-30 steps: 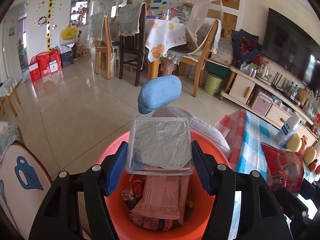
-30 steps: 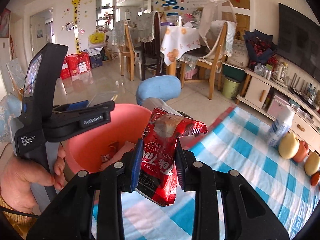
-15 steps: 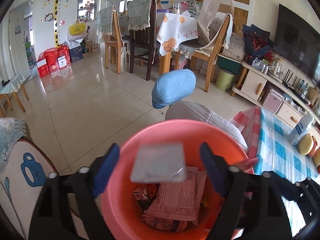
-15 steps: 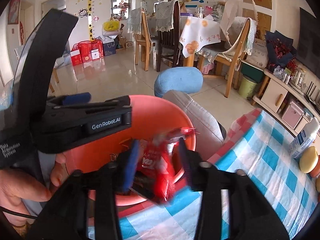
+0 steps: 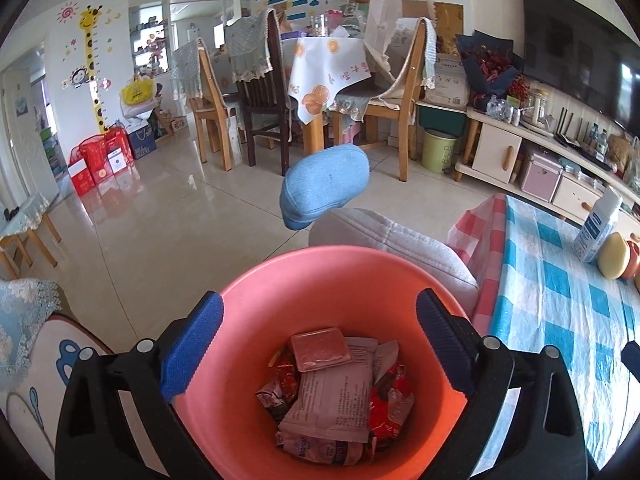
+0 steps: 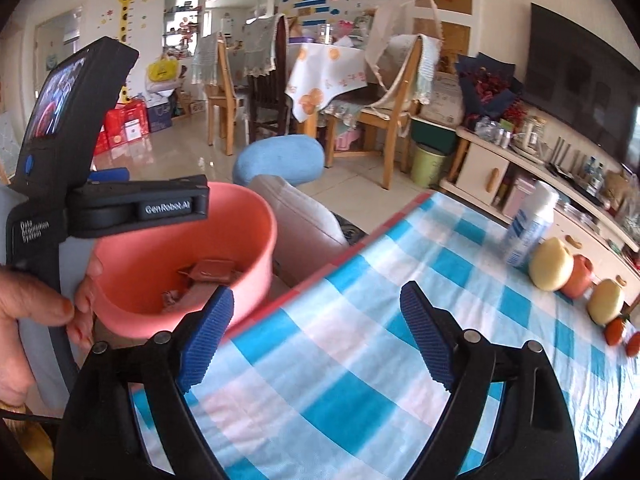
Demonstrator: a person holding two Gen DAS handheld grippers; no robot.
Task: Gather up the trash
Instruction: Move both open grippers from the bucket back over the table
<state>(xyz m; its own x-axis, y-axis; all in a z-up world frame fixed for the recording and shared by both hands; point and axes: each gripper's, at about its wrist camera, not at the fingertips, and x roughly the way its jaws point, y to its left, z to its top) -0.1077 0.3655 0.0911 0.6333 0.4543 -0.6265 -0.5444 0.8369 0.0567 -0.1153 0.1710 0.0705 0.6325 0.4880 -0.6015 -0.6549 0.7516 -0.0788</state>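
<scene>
A salmon-pink bin stands just under my left gripper. Its jaws are opening wide with nothing between them. In the bin lie a foil-lidded tray, a pale wrapper and a red snack packet. My right gripper hangs over the edge of the blue-checked tablecloth, right of the bin. Its jaws are also opening and hold nothing. In the right wrist view a hand holds the left tool's handle beside the bin.
On the cloth at the right stand a white spray can and several fruits. A grey cushion and a blue stool sit behind the bin. Dining chairs and a TV cabinet lie farther back.
The left gripper opened and the foil tray dropped into the bin. The right gripper let go of the red packet over the bin, then swung right over the tablecloth.
</scene>
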